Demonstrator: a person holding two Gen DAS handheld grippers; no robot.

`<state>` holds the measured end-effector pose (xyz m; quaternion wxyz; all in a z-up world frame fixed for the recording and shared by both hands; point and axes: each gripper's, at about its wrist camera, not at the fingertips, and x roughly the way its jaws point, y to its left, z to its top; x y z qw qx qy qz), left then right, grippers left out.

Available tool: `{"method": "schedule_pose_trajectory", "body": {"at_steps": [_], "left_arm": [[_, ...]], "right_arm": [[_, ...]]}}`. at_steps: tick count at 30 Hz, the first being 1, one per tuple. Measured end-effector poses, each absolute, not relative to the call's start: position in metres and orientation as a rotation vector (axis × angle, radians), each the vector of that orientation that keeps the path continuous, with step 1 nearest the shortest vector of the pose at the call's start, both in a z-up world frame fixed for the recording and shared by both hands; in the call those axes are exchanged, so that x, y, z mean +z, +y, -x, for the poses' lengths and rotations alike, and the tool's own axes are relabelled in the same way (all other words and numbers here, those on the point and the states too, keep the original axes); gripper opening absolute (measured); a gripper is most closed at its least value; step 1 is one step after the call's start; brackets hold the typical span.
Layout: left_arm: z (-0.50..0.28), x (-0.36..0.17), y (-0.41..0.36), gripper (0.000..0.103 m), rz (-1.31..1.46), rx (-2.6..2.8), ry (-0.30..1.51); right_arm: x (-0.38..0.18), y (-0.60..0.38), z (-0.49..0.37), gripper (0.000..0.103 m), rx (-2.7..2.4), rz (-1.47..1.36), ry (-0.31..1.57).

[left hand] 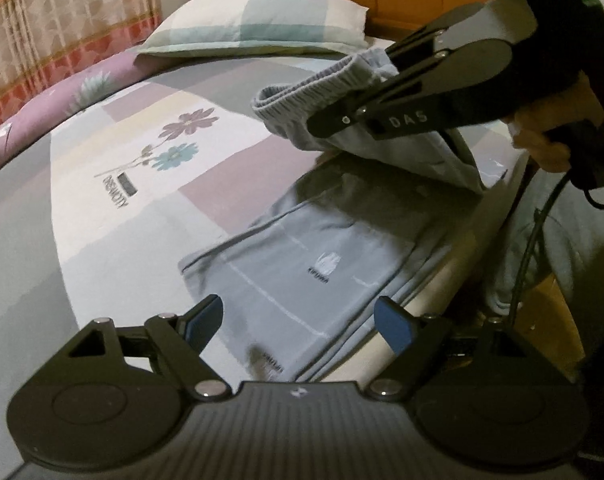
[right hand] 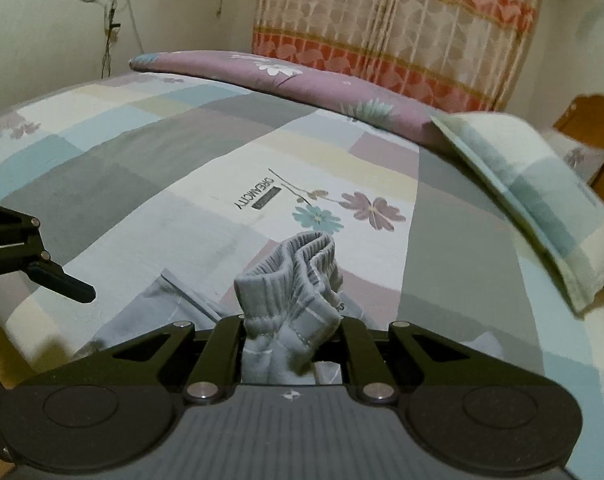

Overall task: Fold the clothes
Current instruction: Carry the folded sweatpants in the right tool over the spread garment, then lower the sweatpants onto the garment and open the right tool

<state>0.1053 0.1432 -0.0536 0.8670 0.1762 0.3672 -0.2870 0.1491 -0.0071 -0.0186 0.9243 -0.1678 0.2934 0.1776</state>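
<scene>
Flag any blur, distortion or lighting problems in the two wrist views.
Left wrist view: dim indoor light, the grey trousers smeared by motion blur, the bed bowed by the fisheye. Right wrist view: sharper, the waistband ribbing crisp, the curtain bent by the lens, corners vignetted black.

You face a bed [right hand: 149, 168] in patchwork floral sheets, a checked pillow [right hand: 542, 200], an orange-patterned curtain [right hand: 402, 28] and a pale wall [right hand: 29, 40].
</scene>
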Motion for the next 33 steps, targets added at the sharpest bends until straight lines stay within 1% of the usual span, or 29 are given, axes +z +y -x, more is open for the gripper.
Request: {"method": "schedule_pose_trajectory", "body": {"at_steps": [16,19,25,27,29,30,32,33], "left_arm": [[-0.090,-0.059,0.170,0.083,-0.342,-0.507,0.813],[-0.090,-0.058,0.174,0.083,-0.331,-0.492,0.816],[-0.087,-0.059,0.179,0.083,-0.319,-0.472,0.825],[-0.086,-0.061,0.181,0.083,-0.314,-0.464,0.831],[-0.085,-0.062,0.183,0.083,-0.307,-0.455,0.837],[-0.084,-0.063,0.185,0.083,-0.303,-0.451,0.840],[-0.083,-0.065,0.187,0.083,-0.296,-0.445,0.844],[-0.083,-0.065,0.189,0.083,-0.291,-0.444,0.845]], "right_arm": [[-0.032,0.050,-0.132,0.014,0.451,0.526,0.565],[-0.038,0.061,-0.138,0.015,0.476,0.545,0.582],[-0.063,0.084,-0.151,0.019,0.528,0.581,0.616],[-0.074,0.090,-0.151,0.023,0.548,0.587,0.627],[-0.082,0.091,-0.150,0.033,0.571,0.583,0.629],[-0.085,0.091,-0.149,0.035,0.579,0.581,0.627],[-0.089,0.086,-0.142,0.043,0.587,0.591,0.621],[-0.089,0.083,-0.137,0.045,0.584,0.604,0.610]]}}
